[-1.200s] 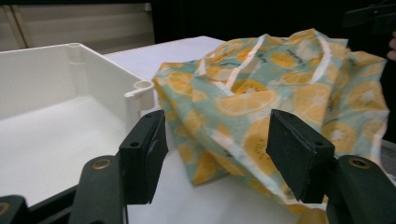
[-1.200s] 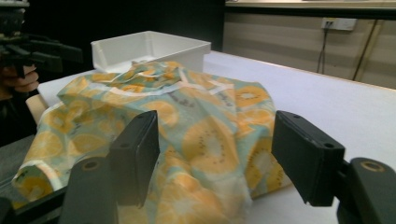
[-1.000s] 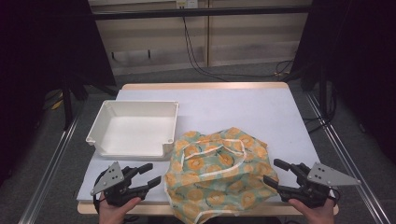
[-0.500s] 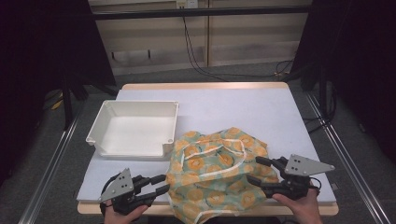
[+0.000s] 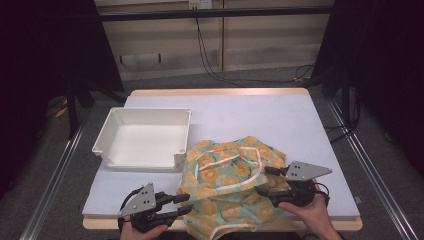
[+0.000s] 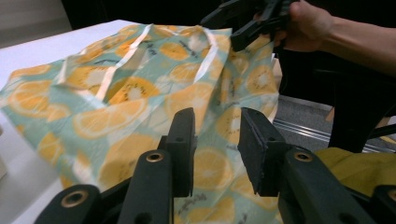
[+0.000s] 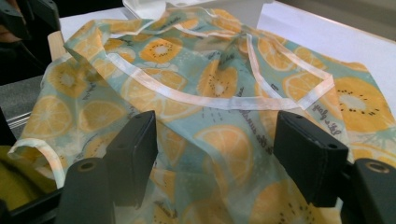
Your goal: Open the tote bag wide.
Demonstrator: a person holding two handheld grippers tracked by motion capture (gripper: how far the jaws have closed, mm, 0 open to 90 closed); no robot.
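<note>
The citrus-print cloth (image 5: 232, 187) lies crumpled just right of the white bin (image 5: 142, 137), spilling over the table's near edge. My left gripper (image 5: 181, 205) and right gripper (image 5: 266, 181) flank it, both agape. A shallow bite could drag it off.

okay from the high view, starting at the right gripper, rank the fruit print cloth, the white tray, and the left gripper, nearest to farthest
1. Fruit print cloth: directly under the right gripper, at the table's front.
2. Left gripper: across the cloth, at its left edge.
3. White tray: farther left and back, beside the cloth.
</note>
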